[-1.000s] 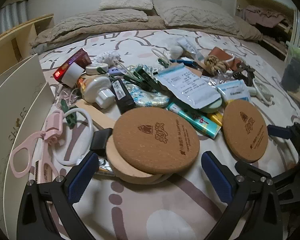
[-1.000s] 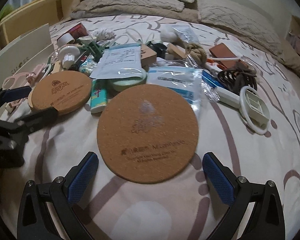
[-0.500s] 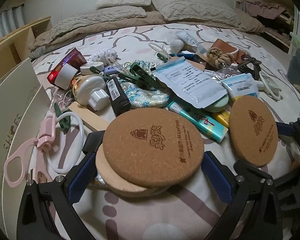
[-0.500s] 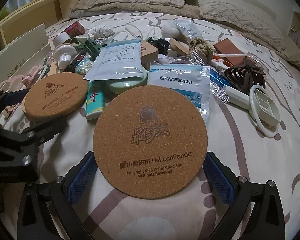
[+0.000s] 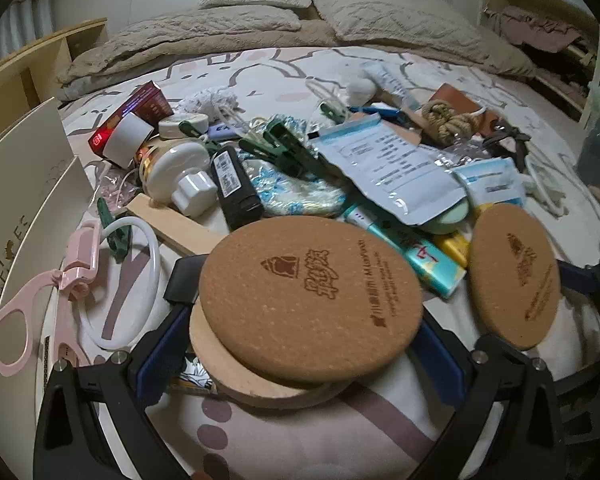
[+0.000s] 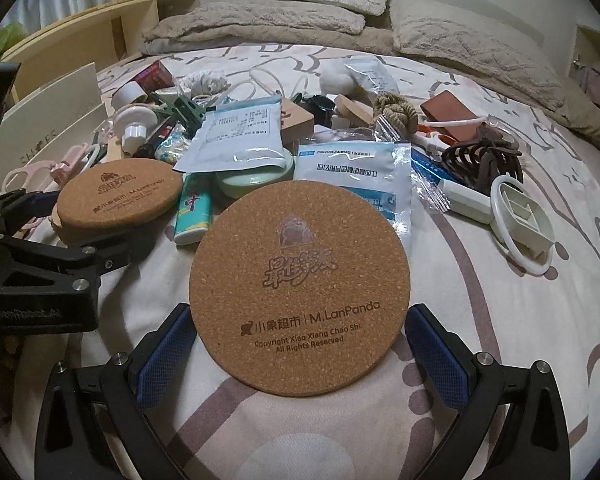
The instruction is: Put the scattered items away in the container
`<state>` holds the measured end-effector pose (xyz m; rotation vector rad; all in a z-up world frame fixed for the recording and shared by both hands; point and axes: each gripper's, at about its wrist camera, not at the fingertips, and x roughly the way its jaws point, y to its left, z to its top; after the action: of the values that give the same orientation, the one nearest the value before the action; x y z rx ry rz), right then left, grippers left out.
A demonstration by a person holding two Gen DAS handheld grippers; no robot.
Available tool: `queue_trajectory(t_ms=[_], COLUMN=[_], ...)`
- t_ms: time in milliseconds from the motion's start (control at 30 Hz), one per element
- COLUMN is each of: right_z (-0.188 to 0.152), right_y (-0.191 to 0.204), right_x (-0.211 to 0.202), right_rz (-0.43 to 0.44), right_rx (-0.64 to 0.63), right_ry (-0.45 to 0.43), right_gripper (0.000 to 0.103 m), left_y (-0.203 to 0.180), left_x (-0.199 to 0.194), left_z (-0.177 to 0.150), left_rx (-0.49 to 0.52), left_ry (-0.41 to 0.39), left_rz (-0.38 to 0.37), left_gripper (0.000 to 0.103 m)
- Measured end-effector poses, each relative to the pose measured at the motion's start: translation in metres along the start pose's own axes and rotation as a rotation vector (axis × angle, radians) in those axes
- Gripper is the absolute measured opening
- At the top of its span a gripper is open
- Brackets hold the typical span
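A heap of small items lies on a patterned bedsheet. My left gripper (image 5: pixel 300 356) is open, its blue pads on either side of a round cork coaster (image 5: pixel 312 292) that lies on a paler wooden disc (image 5: pixel 236 376). My right gripper (image 6: pixel 300 356) is open around a second cork coaster (image 6: pixel 300 280) printed "M.LanPanda"; this coaster also shows in the left wrist view (image 5: pixel 514 276). The left gripper and its coaster (image 6: pixel 120 200) show at the left of the right wrist view. A cream box (image 5: pixel 16 184), the container, stands at the left edge.
Behind the coasters lie a white foil pouch (image 5: pixel 388 168), a teal tube (image 5: pixel 412 256), a black battery pack (image 5: pixel 236 184), green clips (image 5: pixel 288 148), a pink-handled tool (image 5: pixel 40 292), a white ring (image 6: pixel 520 220) and a brown hair claw (image 6: pixel 484 160). Pillows and blanket lie beyond.
Both grippers have moved forward, so each cork coaster now lies between its gripper's open pads. Nothing has been gripped or lifted.
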<state>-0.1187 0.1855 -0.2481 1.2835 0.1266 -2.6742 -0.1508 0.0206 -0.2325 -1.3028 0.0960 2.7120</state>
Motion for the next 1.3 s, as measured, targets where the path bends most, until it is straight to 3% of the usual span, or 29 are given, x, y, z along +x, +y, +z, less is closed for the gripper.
queue_trajectory(t_ms=[133, 400, 600, 1067, 1200, 1300], right_z=[0.0, -0.001, -0.003, -0.005, -0.007, -0.01], right_y=[0.001, 0.0, -0.005, -0.007, -0.006, -0.005], right_x=[0.0, -0.001, -0.005, -0.012, -0.017, -0.02], right_rz=[-0.001, 0.004, 0.017, 0.041, 0.04, 0.045], right_rx=[-0.001, 0.006, 0.033, 0.054, 0.057, 0.06], right_ry=[-0.005, -0.018, -0.051, -0.081, -0.089, -0.087], right_gripper=[0.102, 0.102, 0.095, 0.095, 0.095, 0.095], left_y=[0.0, 0.0, 0.001, 0.003, 0.005, 0.005], left_x=[-0.004, 0.001, 0.0, -0.023, -0.03, -0.036], left_z=[0.001, 0.004, 0.003, -0.002, -0.004, -0.002], left_rx=[0.005, -0.011, -0.019, -0.015, -0.02, -0.026], left_ry=[-0.009, 0.01, -0.003, -0.024, -0.015, -0.037], left_rz=[-0.039, -0.03, -0.028, -0.051, -0.061, -0.052], left_gripper=[0.103, 0.103, 0.102, 0.078, 0.078, 0.101])
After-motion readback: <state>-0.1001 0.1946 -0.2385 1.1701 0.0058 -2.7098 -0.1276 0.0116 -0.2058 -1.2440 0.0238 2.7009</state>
